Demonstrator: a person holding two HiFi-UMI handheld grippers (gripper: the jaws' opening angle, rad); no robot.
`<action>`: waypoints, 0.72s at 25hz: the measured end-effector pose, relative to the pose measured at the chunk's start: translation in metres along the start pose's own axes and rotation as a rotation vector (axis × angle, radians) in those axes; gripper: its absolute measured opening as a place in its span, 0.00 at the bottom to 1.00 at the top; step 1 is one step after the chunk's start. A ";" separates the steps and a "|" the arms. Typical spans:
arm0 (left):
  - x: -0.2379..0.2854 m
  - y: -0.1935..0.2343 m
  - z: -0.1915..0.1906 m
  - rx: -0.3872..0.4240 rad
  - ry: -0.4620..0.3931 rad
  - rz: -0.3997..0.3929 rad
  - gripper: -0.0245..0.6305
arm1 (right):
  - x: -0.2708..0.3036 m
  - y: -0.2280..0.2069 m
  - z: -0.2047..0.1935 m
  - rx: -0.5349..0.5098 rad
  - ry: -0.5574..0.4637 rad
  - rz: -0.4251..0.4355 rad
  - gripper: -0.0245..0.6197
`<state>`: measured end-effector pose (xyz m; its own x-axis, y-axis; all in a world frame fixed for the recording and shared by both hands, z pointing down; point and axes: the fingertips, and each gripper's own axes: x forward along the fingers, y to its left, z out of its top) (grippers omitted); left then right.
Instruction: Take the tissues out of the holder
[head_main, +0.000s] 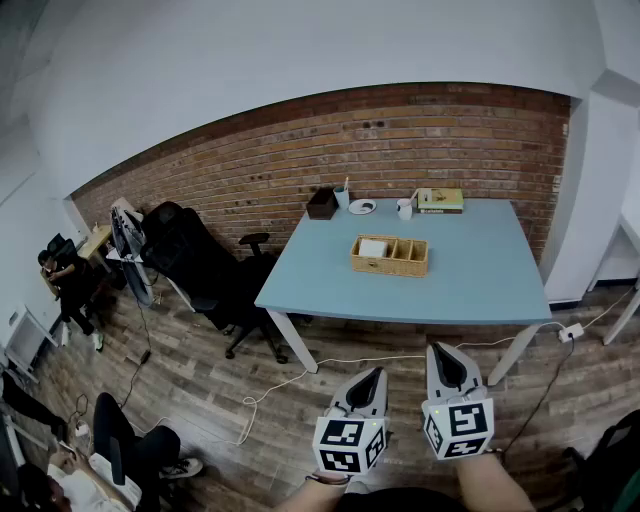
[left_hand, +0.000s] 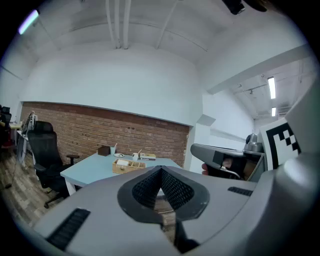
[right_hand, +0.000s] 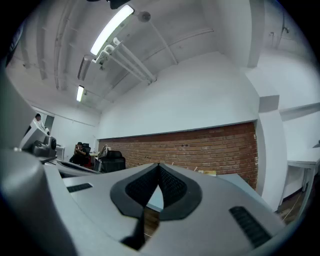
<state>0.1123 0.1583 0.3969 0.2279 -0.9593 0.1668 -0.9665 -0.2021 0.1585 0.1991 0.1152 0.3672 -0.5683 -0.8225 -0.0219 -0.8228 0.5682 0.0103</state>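
**Both grippers shut and empty, well short of the desk**

The woven holder (head_main: 390, 256) sits about mid-desk (head_main: 480, 290), divided into compartments. What looks like a white stack of tissues (head_main: 372, 247) fills its left-end compartment, though it is small from here. The left gripper (head_main: 374, 374) and right gripper (head_main: 441, 351) hover side by side above the floor, pointing deskward, jaws pressed together on nothing.

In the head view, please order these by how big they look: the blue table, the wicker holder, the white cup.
1. blue table, by far the largest
2. wicker holder
3. white cup, smallest, though it stands farther from the camera
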 end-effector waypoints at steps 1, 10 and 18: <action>0.000 0.002 0.001 0.004 -0.004 -0.003 0.04 | 0.001 0.002 -0.001 0.000 0.001 0.000 0.04; -0.001 0.027 0.010 0.006 -0.024 0.003 0.04 | 0.011 0.024 -0.005 0.003 -0.002 0.001 0.04; -0.009 0.035 0.006 0.125 -0.053 0.035 0.04 | 0.016 0.040 -0.015 -0.007 0.031 0.005 0.04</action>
<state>0.0755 0.1583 0.3951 0.1905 -0.9746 0.1176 -0.9816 -0.1882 0.0307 0.1570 0.1238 0.3827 -0.5724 -0.8199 0.0090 -0.8197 0.5725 0.0175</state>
